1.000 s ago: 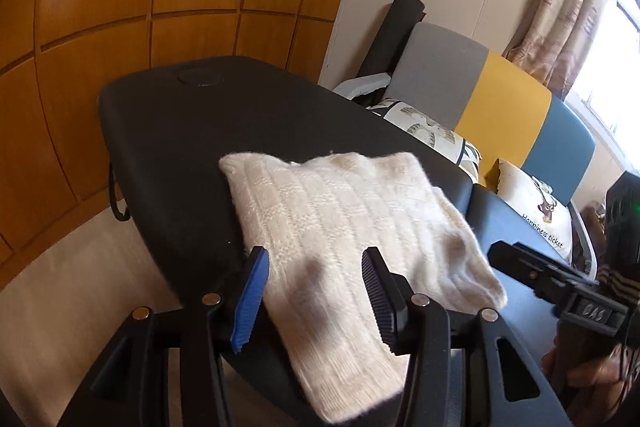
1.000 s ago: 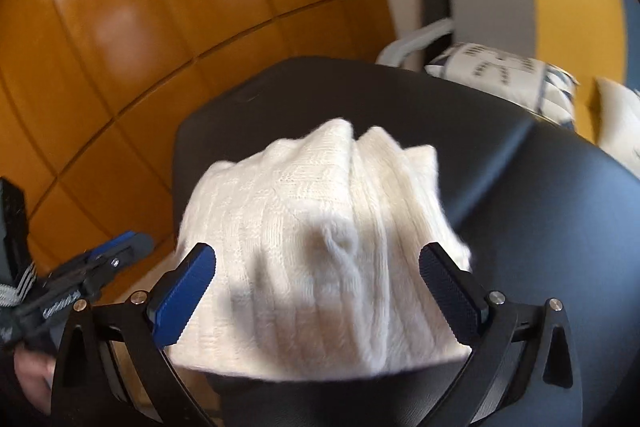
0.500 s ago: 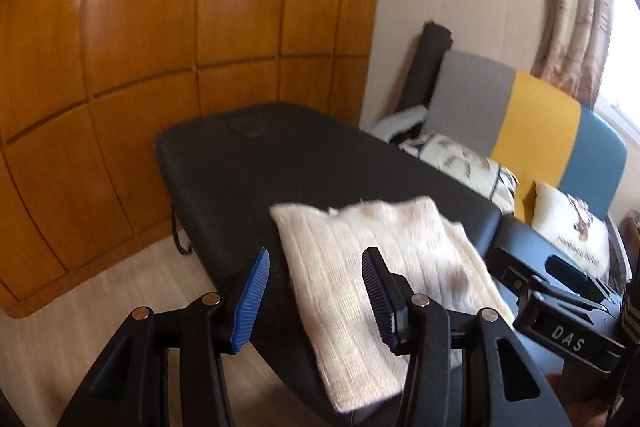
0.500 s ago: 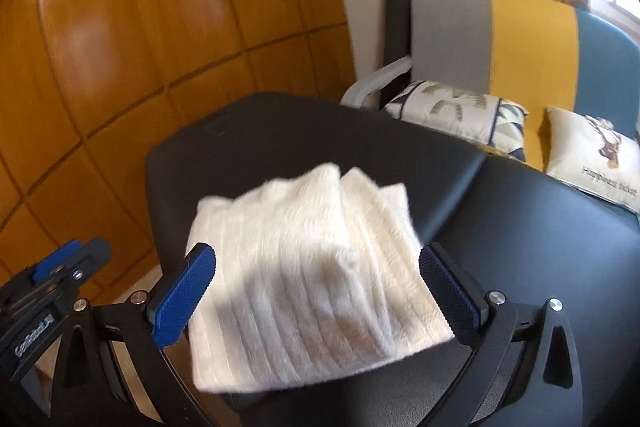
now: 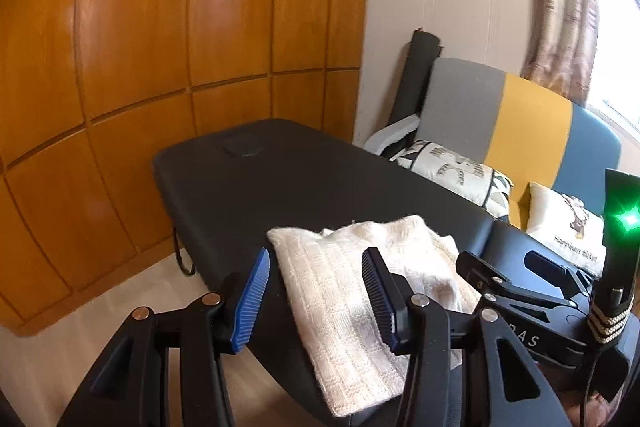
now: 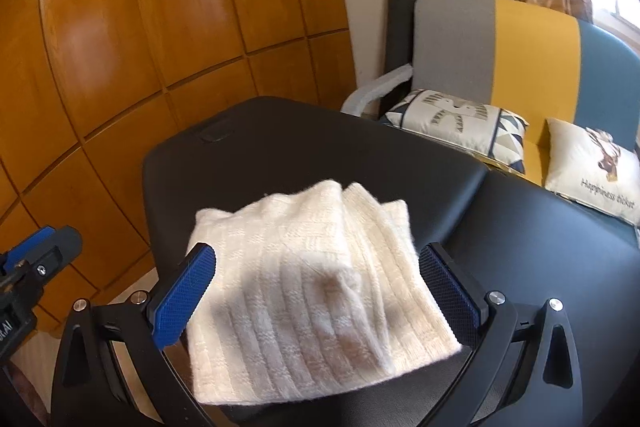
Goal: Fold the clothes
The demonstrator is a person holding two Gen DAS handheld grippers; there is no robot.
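At the near edge of the black massage table [image 6: 312,147], toward its near left corner, lies a cream knit sweater [image 6: 304,283], folded into a compact rectangle. One end overhangs the near edge slightly, as the left wrist view shows [image 5: 352,379].

Left hand-held gripper [image 5: 316,301]: jaws apart, nothing between them, held clear of the cloth. Right hand-held gripper [image 6: 316,301]: jaws spread wide, released, also clear of the cloth; the folded bundle sits framed between its two fingers.

Key relation: the sweater lies directly ahead of and below the right hand-held gripper, centred on its axis. From the left hand-held gripper it lies ahead and a little to the right. Long axis of the bundle runs roughly from the near edge toward the far end of the table, along both grippers' line of sight. The right one looks the nearer, though not by much.

Judgement: the fold looks essentially complete; layers are stacked, top edges slightly stepped. Any remaining move would be a tidy-up or a lift of the bundle, best begun from the right side.

Behind the table: a grey, yellow and blue sofa [image 6: 520,43] with printed cushions [image 6: 456,119].
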